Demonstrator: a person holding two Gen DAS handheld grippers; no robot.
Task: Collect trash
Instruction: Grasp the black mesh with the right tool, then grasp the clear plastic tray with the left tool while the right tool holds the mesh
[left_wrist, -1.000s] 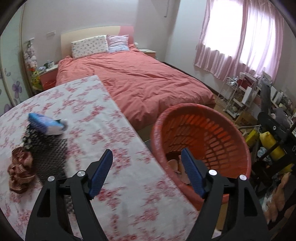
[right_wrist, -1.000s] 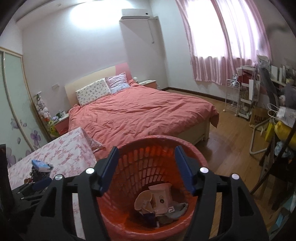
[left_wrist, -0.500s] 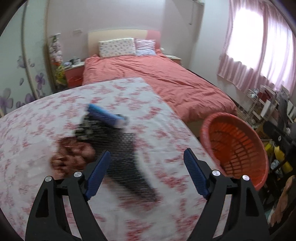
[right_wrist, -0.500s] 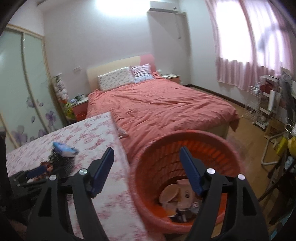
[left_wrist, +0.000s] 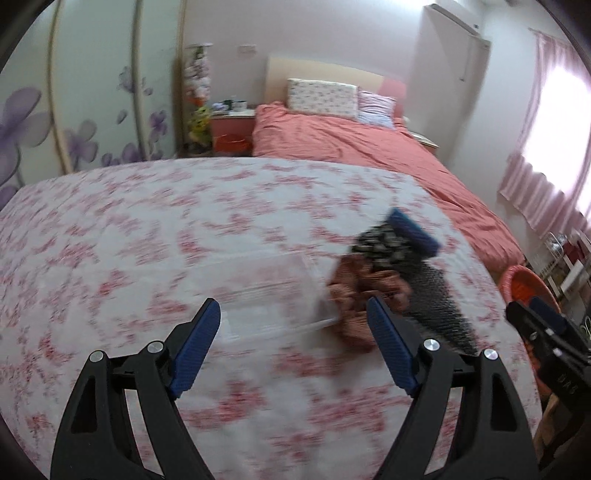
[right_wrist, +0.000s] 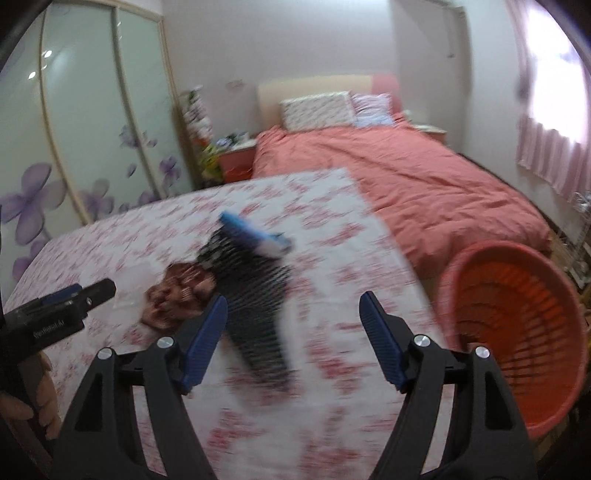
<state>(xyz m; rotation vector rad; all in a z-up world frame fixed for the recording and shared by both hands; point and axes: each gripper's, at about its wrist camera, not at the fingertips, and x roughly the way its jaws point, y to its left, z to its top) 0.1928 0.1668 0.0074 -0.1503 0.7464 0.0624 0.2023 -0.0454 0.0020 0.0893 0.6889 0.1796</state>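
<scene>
Three trash pieces lie on the table (left_wrist: 110, 229); one orange basket (right_wrist: 517, 314) beside it.

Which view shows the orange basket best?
The right wrist view: the orange basket sits large beside the table, its slatted inside visible. The left wrist view catches only a sliver of its rim at the right edge.

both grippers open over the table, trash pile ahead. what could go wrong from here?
1. The black mesh net, brown crumpled wrapper and blue packet overlap; one grab may drag its neighbours.
2. A clear plastic sheet beside them is easily missed.
3. The orange basket sits off the table's edge, so drops land on the floor.
</scene>
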